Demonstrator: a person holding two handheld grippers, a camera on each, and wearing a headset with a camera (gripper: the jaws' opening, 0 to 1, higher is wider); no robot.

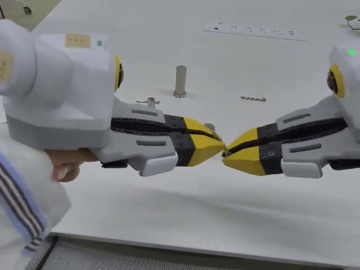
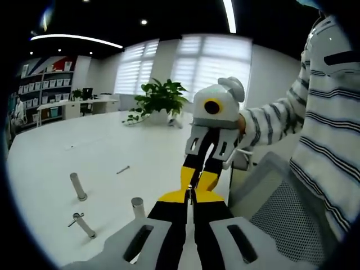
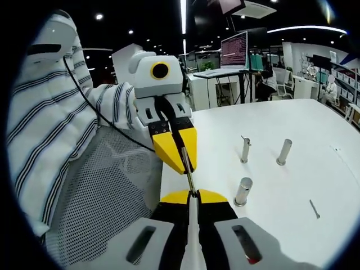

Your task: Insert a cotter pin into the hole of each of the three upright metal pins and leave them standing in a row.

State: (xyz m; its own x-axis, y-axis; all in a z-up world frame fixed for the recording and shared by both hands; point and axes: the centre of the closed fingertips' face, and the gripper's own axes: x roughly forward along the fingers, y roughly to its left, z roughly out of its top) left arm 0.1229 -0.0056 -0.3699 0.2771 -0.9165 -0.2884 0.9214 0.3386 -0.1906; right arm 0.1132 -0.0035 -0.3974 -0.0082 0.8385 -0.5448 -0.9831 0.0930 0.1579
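My left gripper (image 1: 220,145) and right gripper (image 1: 225,156) meet tip to tip above the white table's near side. Both are shut on a thin cotter pin (image 3: 190,181) that spans the short gap between them. Three upright metal pins stand behind. The tall one (image 1: 180,81) is farthest. A second (image 1: 151,103) has a cotter pin through its top. A third (image 1: 209,127) is mostly hidden behind the left gripper's jaws. In the right gripper view the same pins show at right: one with a cotter pin (image 3: 245,150), one bare (image 3: 284,152), and a near one (image 3: 243,191).
A loose cotter pin (image 1: 253,99) lies on the table (image 1: 169,208) to the right of the pins. A white power strip (image 1: 256,31) lies along the far side. The table's front edge runs just below the grippers, with a mesh chair (image 3: 112,191) beneath.
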